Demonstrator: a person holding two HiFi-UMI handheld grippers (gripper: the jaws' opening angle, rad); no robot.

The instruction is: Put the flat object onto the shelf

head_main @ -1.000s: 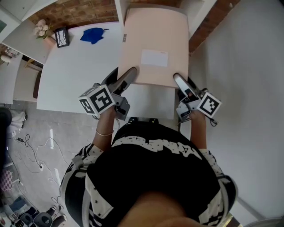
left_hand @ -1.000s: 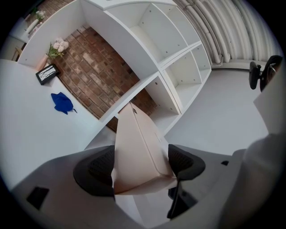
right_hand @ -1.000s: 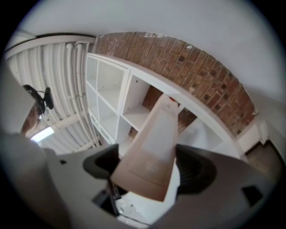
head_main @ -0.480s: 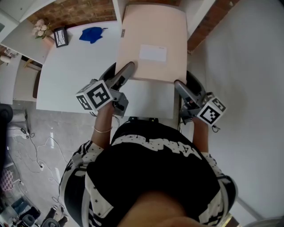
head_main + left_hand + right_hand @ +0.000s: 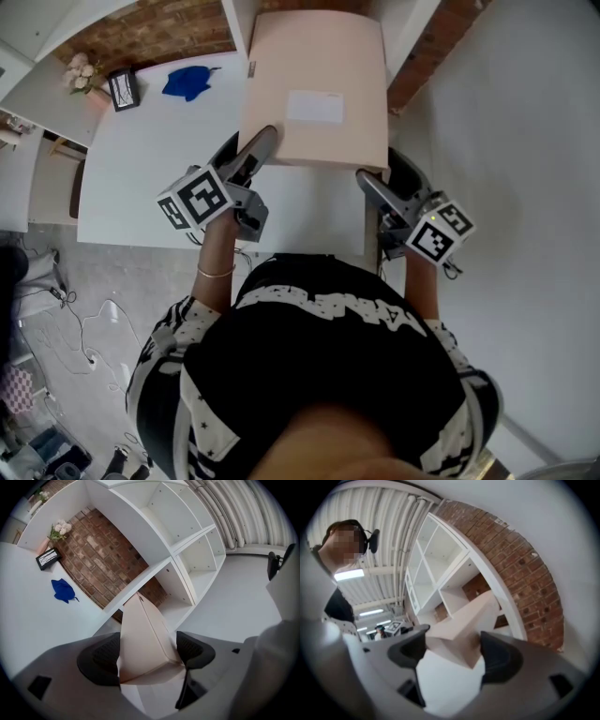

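The left gripper (image 5: 261, 142) and the right gripper (image 5: 364, 178) each have fingers clamped on a near corner of the flat beige box (image 5: 315, 94), which juts ahead toward the shelf (image 5: 137, 580); such slim corner holds could slip, or the box could snag the shelf edge.

A flat beige box (image 5: 319, 141) tilts, seemingly touching shelf (image 5: 140, 531).

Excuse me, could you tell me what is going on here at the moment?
A person holds a flat beige box between two handheld grippers. The left claw grips its near left corner and the right claw its near right corner. The box is held above the white table, with its far end pointing at the white shelf. It does not look set down on the shelf yet.
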